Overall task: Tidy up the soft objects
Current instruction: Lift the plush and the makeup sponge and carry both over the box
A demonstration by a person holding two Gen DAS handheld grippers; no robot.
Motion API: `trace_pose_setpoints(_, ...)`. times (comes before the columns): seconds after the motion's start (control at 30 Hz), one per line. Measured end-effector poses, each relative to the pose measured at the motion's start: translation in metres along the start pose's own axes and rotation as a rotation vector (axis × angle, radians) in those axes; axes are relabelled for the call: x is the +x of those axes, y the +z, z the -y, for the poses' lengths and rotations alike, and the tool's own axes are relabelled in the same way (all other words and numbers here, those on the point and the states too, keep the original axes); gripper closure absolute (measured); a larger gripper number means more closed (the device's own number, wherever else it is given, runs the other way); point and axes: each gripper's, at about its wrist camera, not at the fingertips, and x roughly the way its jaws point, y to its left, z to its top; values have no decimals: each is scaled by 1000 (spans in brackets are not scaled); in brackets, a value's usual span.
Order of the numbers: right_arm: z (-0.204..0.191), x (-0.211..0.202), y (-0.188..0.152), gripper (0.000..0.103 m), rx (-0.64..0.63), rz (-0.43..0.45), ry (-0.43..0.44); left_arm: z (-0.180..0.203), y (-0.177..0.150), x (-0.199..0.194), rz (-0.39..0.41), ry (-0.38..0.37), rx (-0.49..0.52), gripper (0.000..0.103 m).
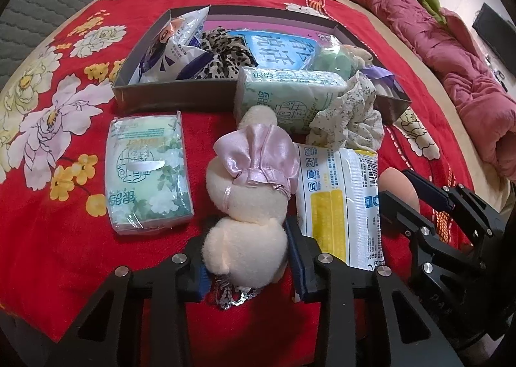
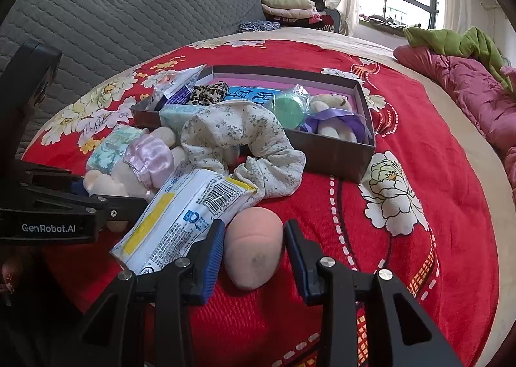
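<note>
A cream plush bear in a pink satin dress lies on the red bedspread. My left gripper has its blue pads against both sides of the bear's head, shut on it. The bear also shows in the right wrist view. My right gripper is open around a peach egg-shaped sponge, pads just beside it. A shallow brown box holds a leopard scrunchie, a white packet, a blue packet, a green sponge and a purple-dressed bear.
A green tissue pack lies left of the bear. Another tissue pack leans on the box front. A floral scrunchie and a white-yellow wipes pack lie between the grippers. A pink quilt lies at right.
</note>
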Motion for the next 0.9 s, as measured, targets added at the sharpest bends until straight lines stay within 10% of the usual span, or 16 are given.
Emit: trace_pose_setpoints(0.9, 20, -27, 8, 66, 77, 97, -1, 1, 16, -65, 144, -89, -35, 66)
